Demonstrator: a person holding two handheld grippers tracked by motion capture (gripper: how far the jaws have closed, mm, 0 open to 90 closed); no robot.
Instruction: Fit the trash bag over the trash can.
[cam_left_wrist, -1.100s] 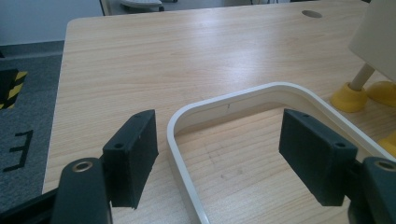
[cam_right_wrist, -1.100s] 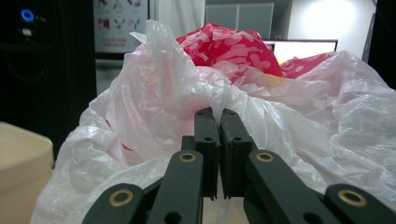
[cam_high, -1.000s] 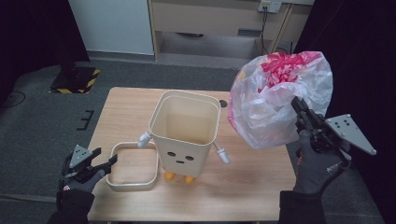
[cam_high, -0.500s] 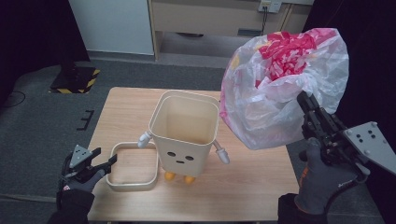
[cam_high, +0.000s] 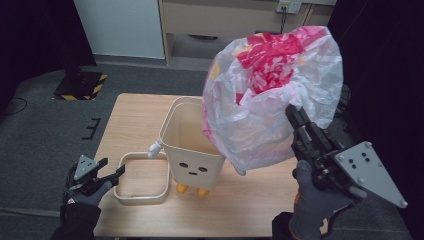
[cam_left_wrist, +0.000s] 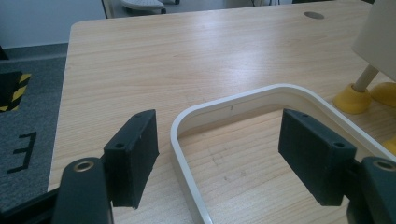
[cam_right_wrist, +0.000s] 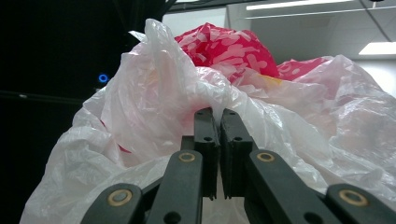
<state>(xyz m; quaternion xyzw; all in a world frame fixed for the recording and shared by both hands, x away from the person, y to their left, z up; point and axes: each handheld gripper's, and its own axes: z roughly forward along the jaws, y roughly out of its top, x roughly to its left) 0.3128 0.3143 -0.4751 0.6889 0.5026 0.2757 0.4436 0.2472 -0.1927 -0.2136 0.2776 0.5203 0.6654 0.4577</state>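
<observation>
A white and red plastic bag hangs billowed in the air over the right part of the table, its lower left side in front of the cream bin. My right gripper is shut on the bag's thin film, jaws pressed together, tilted up. The bin has a drawn face, white arms and yellow feet and stands upright at mid table. A cream frame-shaped rim lies flat left of it. My left gripper is open, its jaws straddling the rim's near left corner without touching.
The wooden table has bare room at its back left and front right. Dark carpet surrounds it, with a black and yellow striped block on the floor at back left and a cabinet behind.
My right gripper has carried the bag up and leftward, so it now overlaps the bin's right side. The left gripper, rim and bin have stayed put.
</observation>
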